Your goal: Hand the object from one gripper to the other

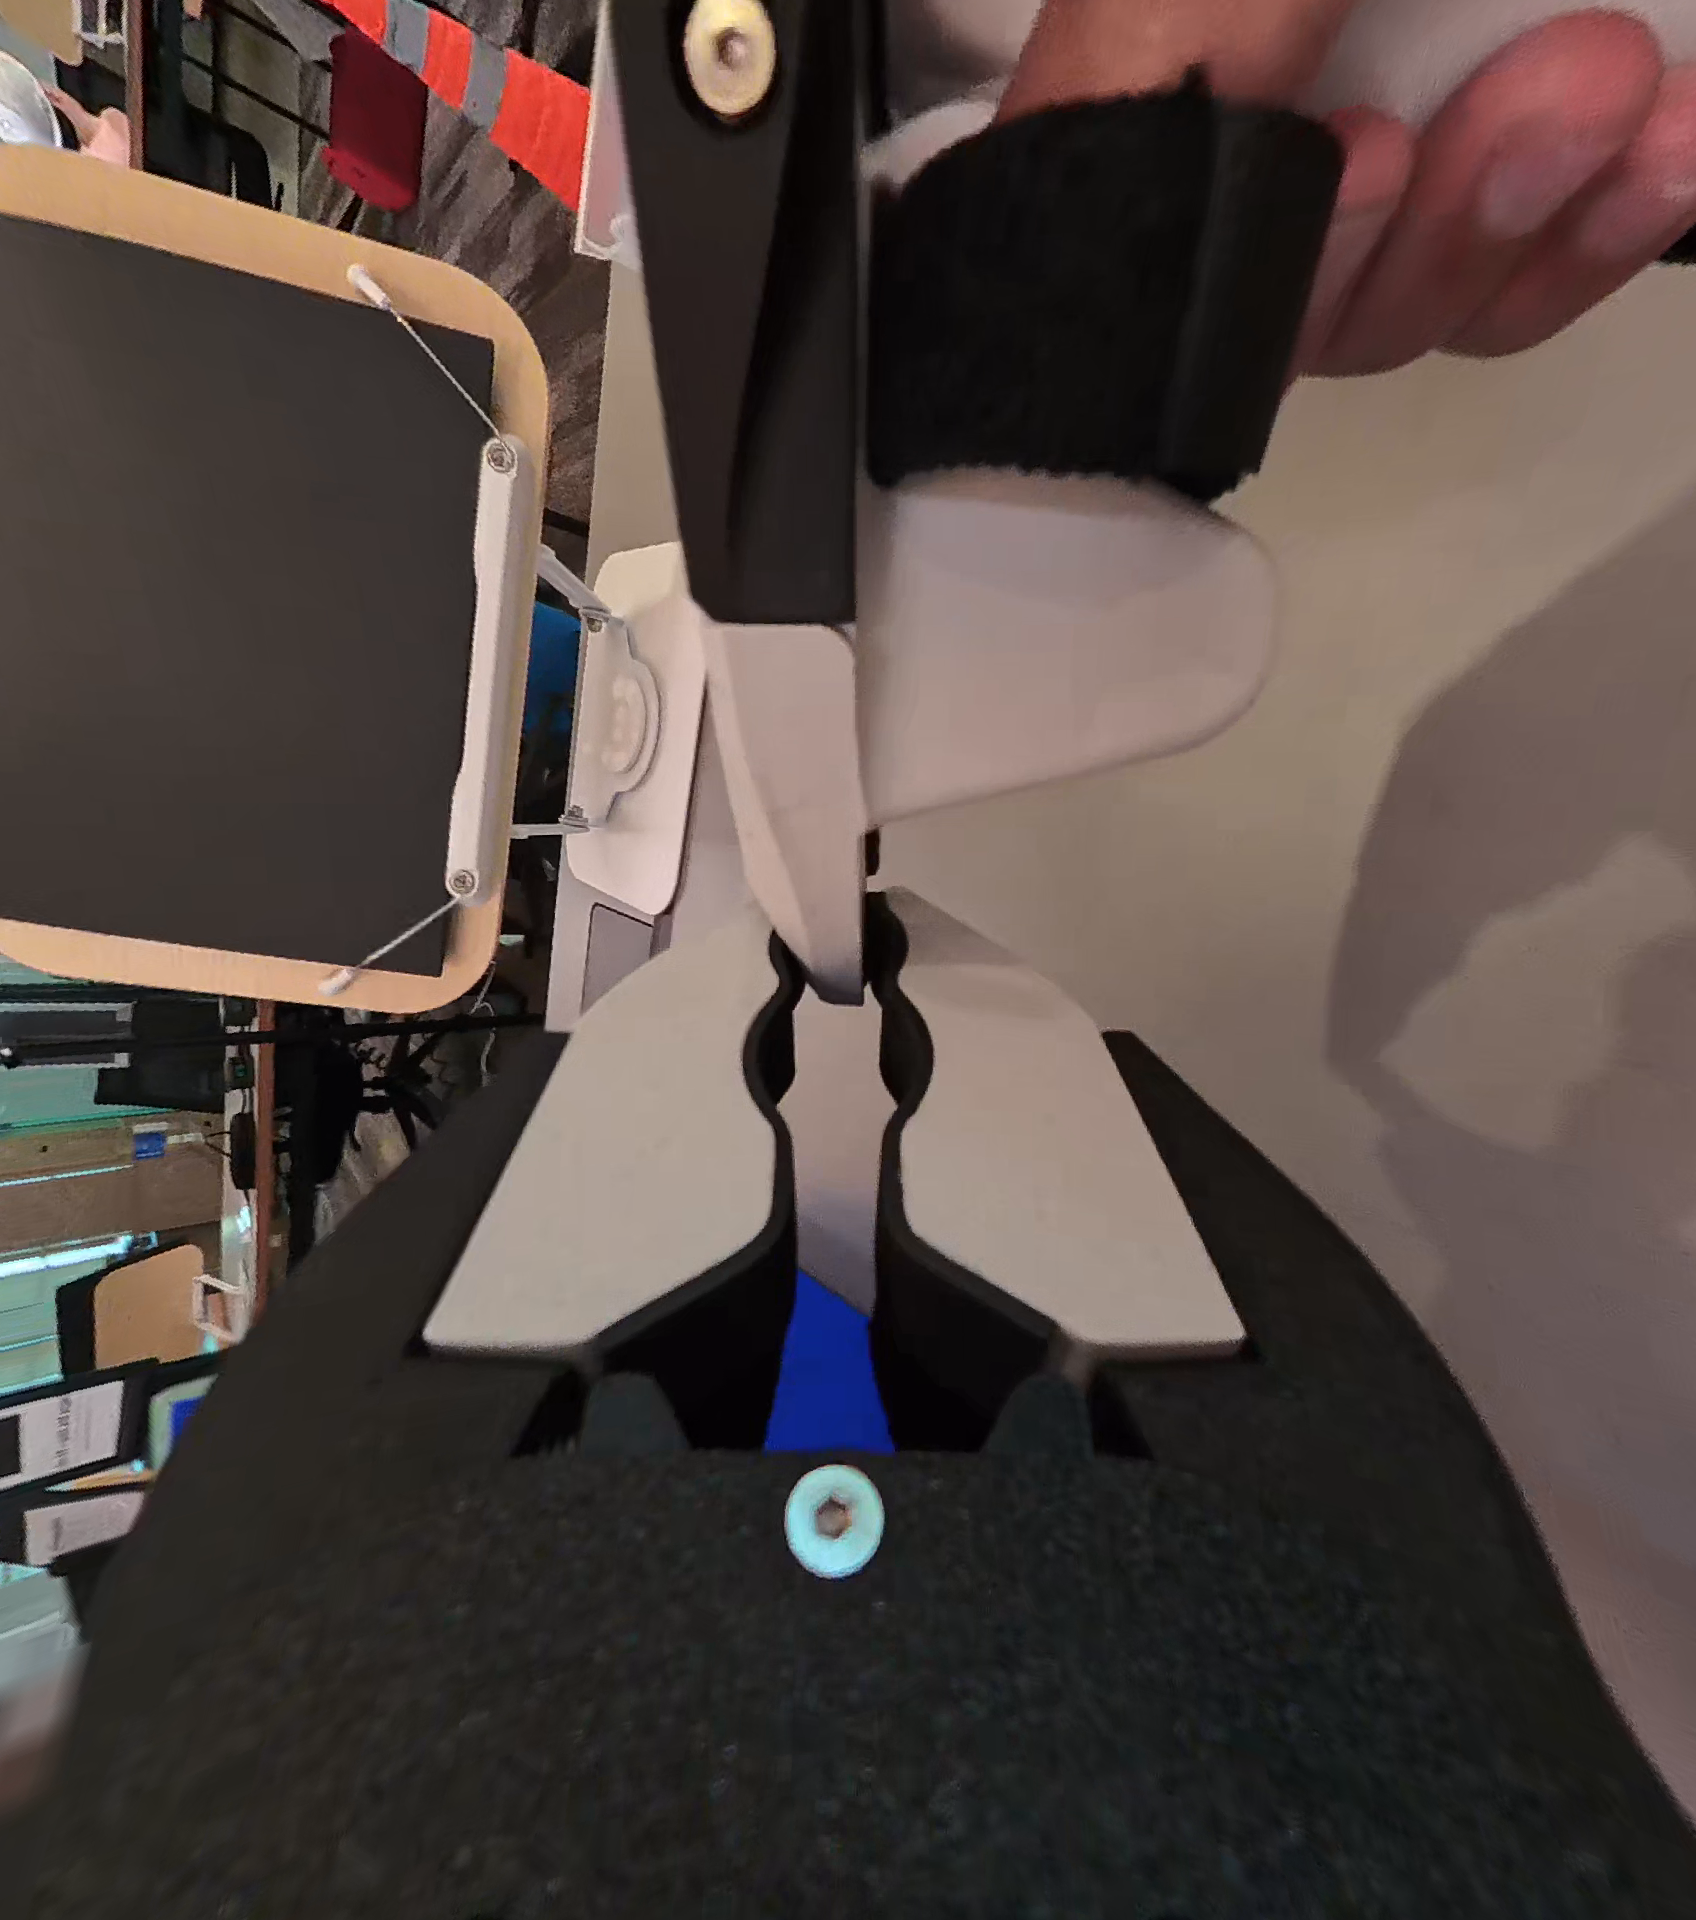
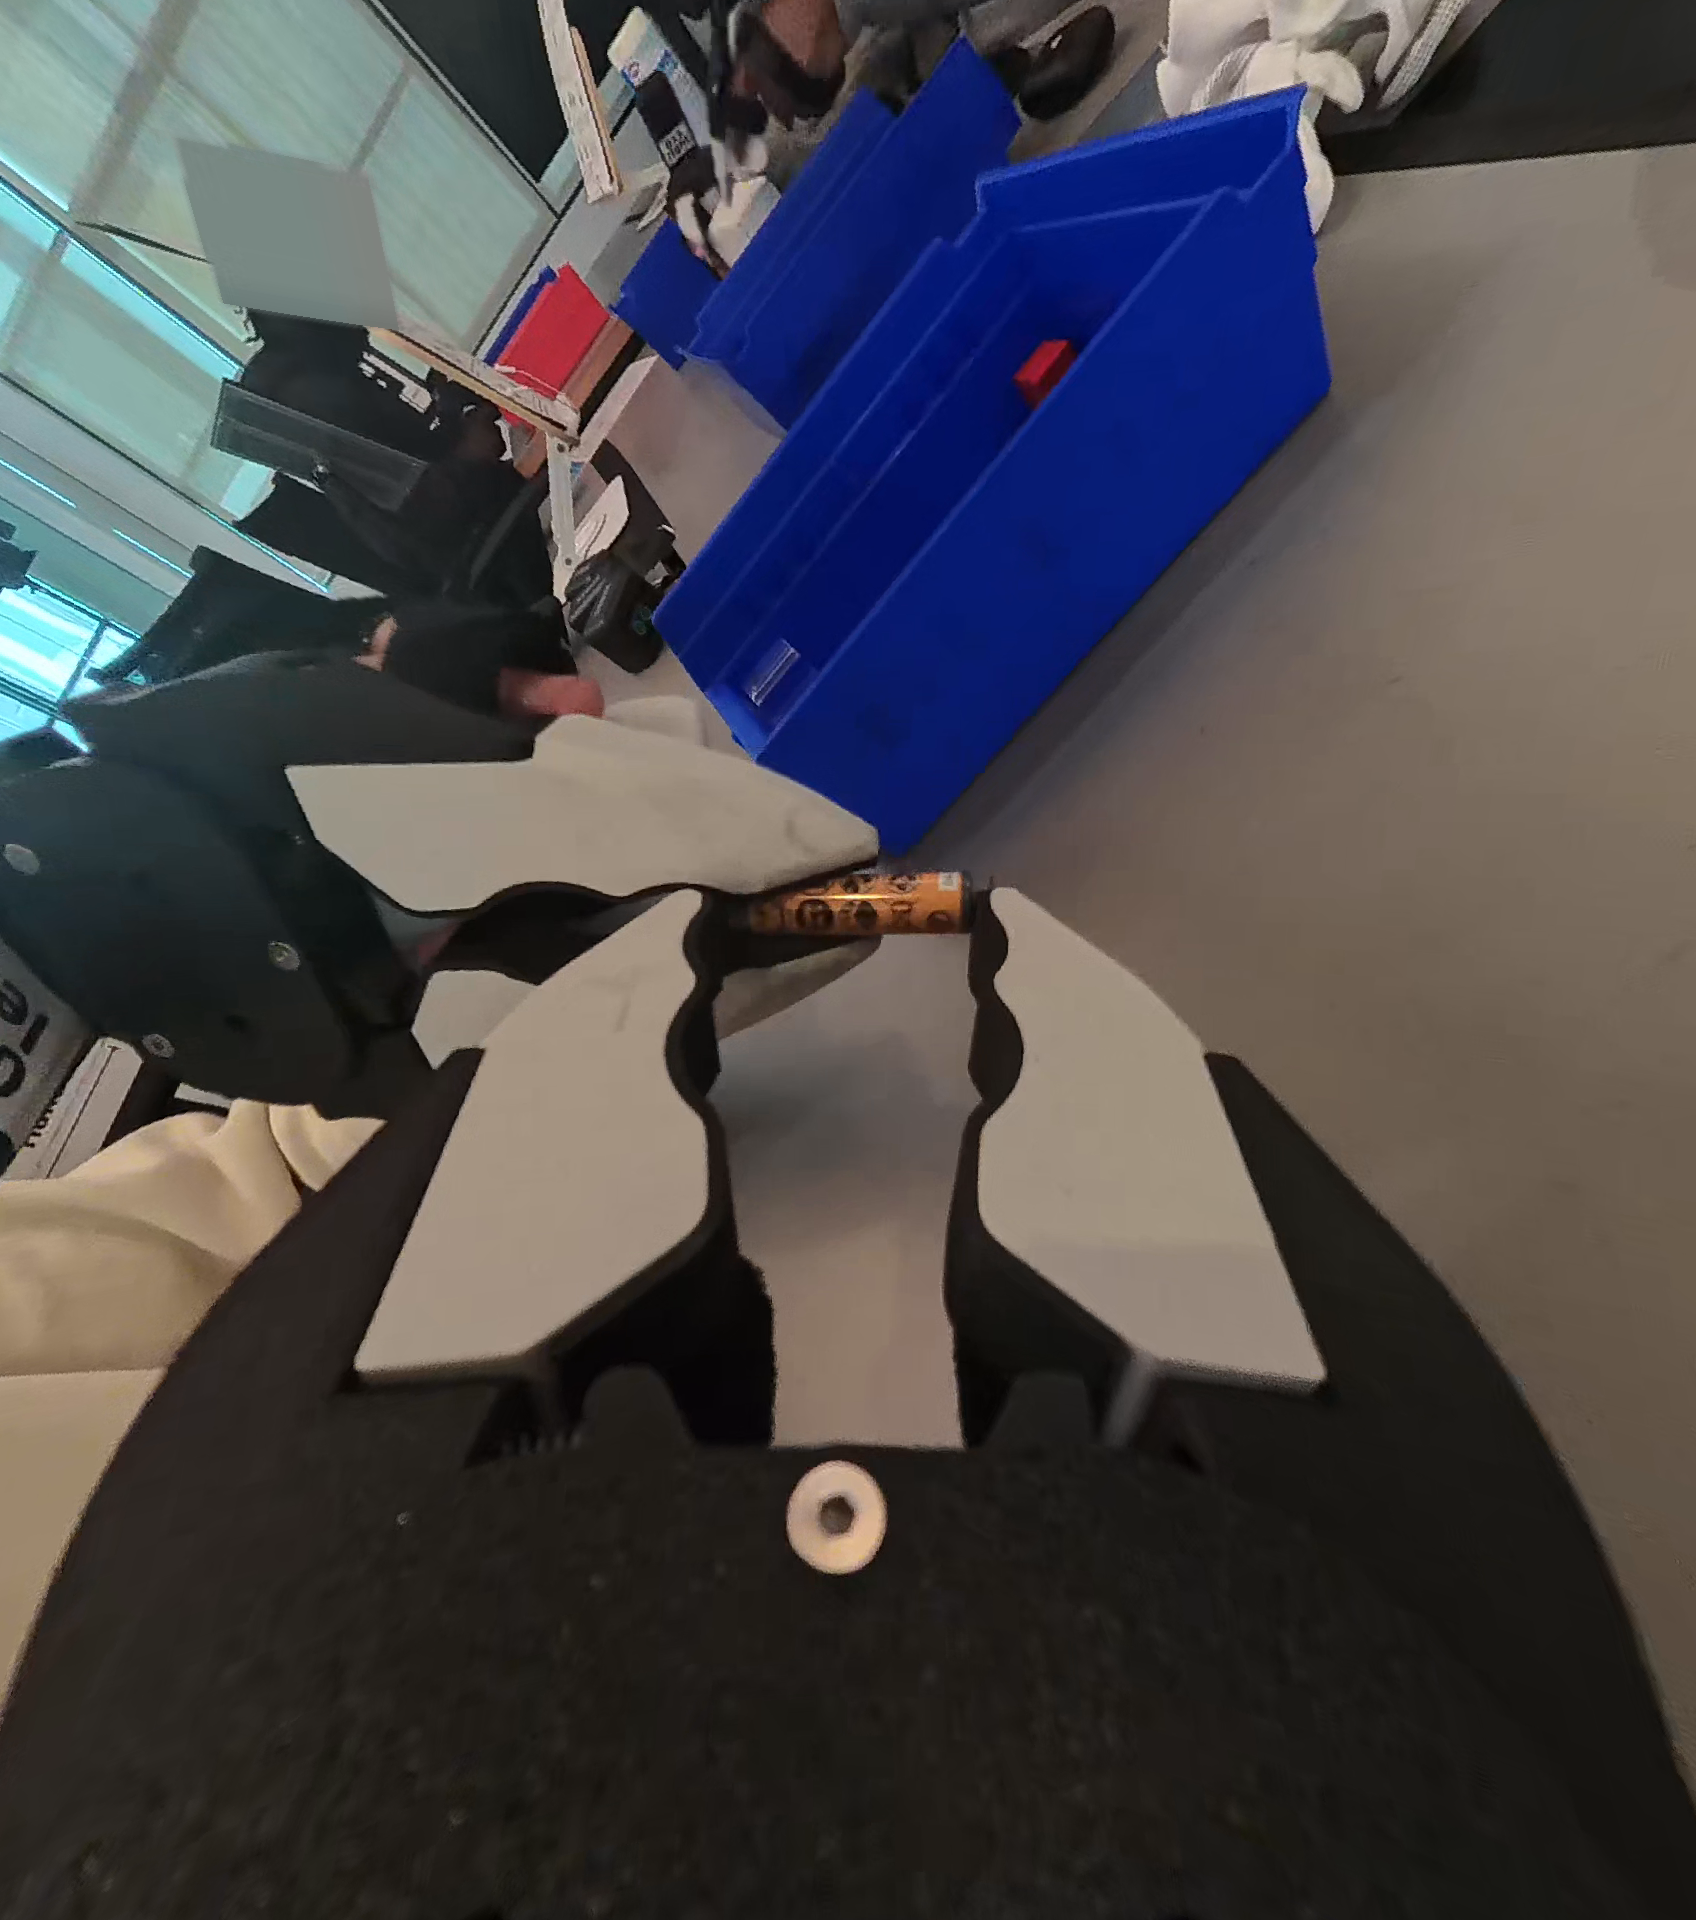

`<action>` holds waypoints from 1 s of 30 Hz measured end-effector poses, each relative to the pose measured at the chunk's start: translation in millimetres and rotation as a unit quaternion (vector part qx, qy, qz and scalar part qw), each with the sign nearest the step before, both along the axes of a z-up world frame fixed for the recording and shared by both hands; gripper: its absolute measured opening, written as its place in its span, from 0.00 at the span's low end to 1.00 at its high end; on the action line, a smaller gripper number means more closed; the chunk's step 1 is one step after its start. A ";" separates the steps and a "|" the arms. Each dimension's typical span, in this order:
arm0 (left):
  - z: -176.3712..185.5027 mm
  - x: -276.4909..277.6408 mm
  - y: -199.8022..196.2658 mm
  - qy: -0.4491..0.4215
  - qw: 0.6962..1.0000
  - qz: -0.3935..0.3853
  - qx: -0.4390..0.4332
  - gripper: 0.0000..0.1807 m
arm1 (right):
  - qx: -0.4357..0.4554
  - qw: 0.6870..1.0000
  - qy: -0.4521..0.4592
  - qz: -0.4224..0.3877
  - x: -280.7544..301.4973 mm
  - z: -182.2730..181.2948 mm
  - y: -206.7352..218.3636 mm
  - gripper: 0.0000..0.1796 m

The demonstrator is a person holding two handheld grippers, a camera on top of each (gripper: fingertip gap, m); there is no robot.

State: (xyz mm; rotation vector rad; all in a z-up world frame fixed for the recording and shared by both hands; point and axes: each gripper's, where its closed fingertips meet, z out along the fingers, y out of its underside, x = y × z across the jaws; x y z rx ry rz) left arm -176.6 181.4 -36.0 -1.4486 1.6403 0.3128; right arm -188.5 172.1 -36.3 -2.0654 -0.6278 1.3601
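Right wrist view shows your right gripper (image 2: 839, 925) with its jaws spread wide, one fingertip at each end of a gold and black battery (image 2: 865, 902) that lies crosswise between them. Whether the fingertips (image 2: 1020, 935) touch the battery's ends you cannot tell from here. Your left gripper (image 2: 771, 883) reaches in from the left and is clamped on the battery's left part, its upper finger (image 2: 574, 831) covering that end. Behind them a blue bin (image 2: 1083, 582) stands on the grey table (image 2: 1498, 935), with a small red block (image 2: 1044, 369) inside it. Left wrist view looks along the nearly shut fingers of your left gripper (image 1: 839, 971), with a white finger of the right gripper (image 1: 802, 831) crossing just ahead; the battery itself is hidden there.
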 end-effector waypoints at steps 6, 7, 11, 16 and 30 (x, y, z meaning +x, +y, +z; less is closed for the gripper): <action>2.5 4.9 -2.3 -0.048 0.999 -0.008 -0.013 0.07 | -0.022 0.999 0.017 0.016 4.9 -0.5 0.5 0.25; 4.6 4.7 -2.0 -0.059 0.998 -0.010 -0.012 0.08 | -0.024 0.999 0.020 0.012 8.3 -0.8 3.2 0.25; 3.1 1.9 2.3 -0.123 0.987 0.020 -0.102 0.23 | -0.031 0.998 0.046 0.000 30.4 3.2 16.7 0.25; 26.4 21.1 -15.1 -0.362 0.831 -0.043 -0.421 0.32 | -0.123 0.958 0.255 0.056 49.9 44.4 13.6 0.25; 47.6 14.7 -19.3 -0.495 0.665 -0.148 -0.539 0.23 | -0.096 0.926 0.337 0.138 8.4 49.3 -11.7 0.25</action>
